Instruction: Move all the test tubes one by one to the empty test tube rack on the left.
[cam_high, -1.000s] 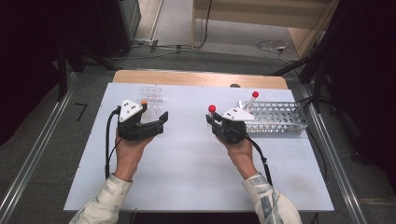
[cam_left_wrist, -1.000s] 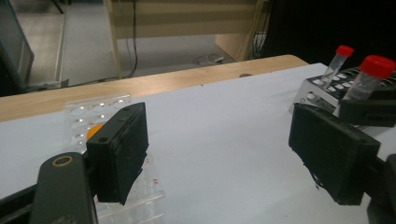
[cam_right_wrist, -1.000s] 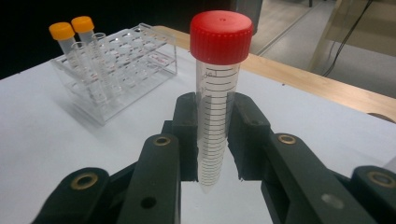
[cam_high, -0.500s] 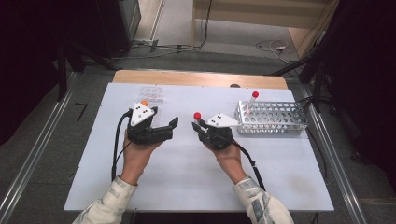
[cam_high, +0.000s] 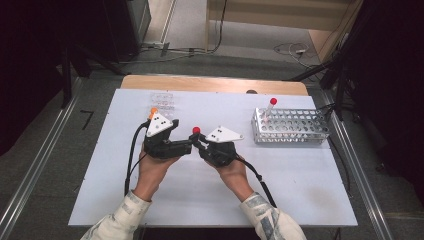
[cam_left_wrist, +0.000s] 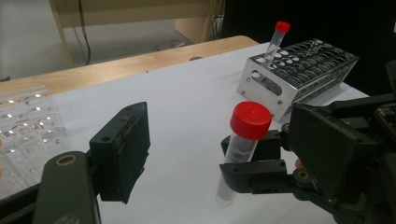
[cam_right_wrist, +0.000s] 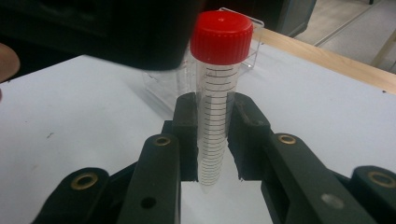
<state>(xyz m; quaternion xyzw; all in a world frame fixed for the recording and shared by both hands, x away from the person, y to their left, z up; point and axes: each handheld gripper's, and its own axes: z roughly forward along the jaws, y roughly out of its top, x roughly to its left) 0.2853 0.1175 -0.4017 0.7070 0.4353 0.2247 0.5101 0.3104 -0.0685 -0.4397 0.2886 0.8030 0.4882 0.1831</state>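
A clear graduated tube with a red cap (cam_right_wrist: 218, 88) stands upright in my right gripper (cam_right_wrist: 215, 140), which is shut on its lower half. From the high view the tube's cap (cam_high: 196, 130) sits just above the right gripper (cam_high: 198, 143) at mid-table. My left gripper (cam_high: 186, 147) faces it from the left. In the left gripper view, the left gripper (cam_left_wrist: 224, 140) is open wide, and the tube (cam_left_wrist: 243, 144) stands between its jaws, close to the right-hand one and touching neither.
A metal tube rack (cam_high: 291, 126) stands at the right of the white table (cam_high: 300, 180), with one red-capped tube (cam_high: 270, 106) in its left corner. A clear plastic box (cam_high: 162, 103) lies at the back left. A cable trails from each gripper toward the front edge.
My right gripper has carried the tube leftward from beside the rack to mid-table. My left gripper has moved right to meet it, so its jaws now flank the tube.
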